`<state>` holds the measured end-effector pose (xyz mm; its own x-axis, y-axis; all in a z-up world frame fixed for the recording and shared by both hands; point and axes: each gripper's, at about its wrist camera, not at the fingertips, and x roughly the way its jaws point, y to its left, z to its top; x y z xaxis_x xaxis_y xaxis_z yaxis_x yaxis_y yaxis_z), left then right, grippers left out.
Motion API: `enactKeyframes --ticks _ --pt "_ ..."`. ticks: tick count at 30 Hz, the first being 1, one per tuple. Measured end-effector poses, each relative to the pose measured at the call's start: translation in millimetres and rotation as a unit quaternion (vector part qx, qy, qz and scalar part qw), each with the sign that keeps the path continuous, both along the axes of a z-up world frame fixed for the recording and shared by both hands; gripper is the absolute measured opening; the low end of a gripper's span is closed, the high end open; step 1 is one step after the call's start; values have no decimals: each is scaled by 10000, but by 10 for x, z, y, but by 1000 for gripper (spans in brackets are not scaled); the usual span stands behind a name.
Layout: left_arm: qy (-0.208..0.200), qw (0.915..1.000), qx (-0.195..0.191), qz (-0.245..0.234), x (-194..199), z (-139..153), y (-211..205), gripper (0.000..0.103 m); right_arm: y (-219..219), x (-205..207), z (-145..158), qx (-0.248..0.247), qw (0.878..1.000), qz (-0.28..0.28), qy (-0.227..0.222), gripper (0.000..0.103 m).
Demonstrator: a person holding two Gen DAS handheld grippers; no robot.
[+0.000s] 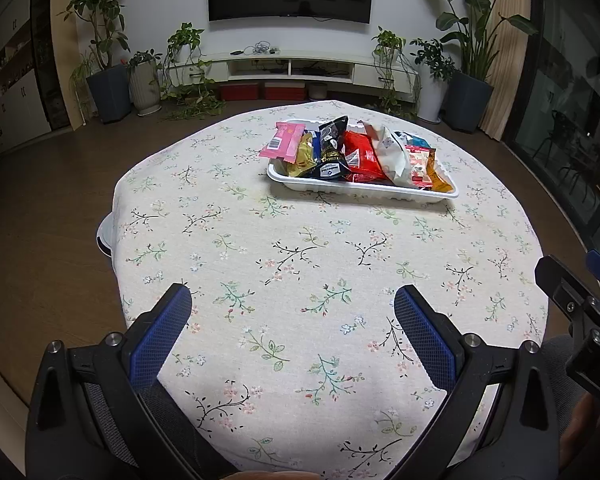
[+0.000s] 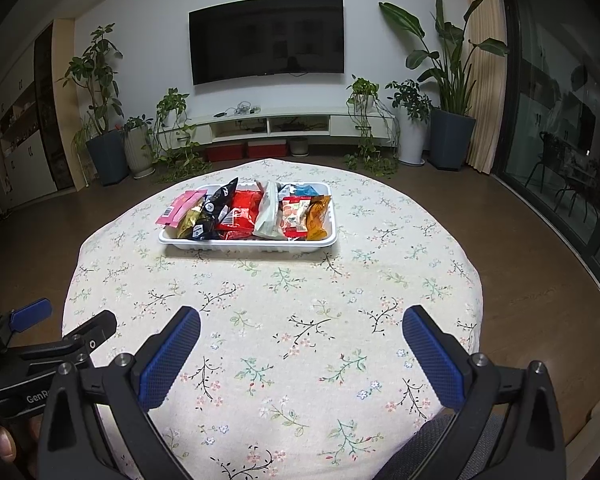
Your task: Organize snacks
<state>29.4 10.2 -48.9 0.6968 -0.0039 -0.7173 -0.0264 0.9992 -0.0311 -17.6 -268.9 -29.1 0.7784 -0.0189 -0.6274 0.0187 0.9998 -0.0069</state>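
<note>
In the left wrist view, the left gripper (image 1: 292,308) is spread wide with nothing between its blue pads, low over the floral tablecloth (image 1: 300,264). The white tray (image 1: 360,190) of snack packets (image 1: 360,152) sits toward one o'clock, well apart, with the right gripper (image 1: 580,300) at three o'clock. In the right wrist view, the right gripper (image 2: 300,328) is likewise released and empty; the tray (image 2: 248,243) lies at twelve o'clock, snack packets (image 2: 244,212) standing inside, and the left gripper (image 2: 60,328) at nine o'clock.

We can't read the snack packets (image 2: 244,216); lower ones are buried, tray (image 2: 248,245) floor hidden.
</note>
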Motion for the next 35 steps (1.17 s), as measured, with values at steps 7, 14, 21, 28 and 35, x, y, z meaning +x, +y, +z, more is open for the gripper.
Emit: enactKeyframes --ticks 7,14,21,28,35 --pt "0 10000 0 3 -2 0 -2 103 0 -1 2 -3 10000 2 2 103" --pt "1 10000 -2 9 -4 0 -5 103 -1 -1 8 0 10000 2 2 103" --pt "9 10000 6 8 -2 -1 -4 103 -1 -1 13 0 10000 4 8 103" --pt "-7 10000 11 6 -13 1 -15 103 11 -47 -44 5 10000 14 43 103" --pt "-107 9999 95 -5 -34 1 -20 103 -8 -66 -75 33 9999 2 96 103"
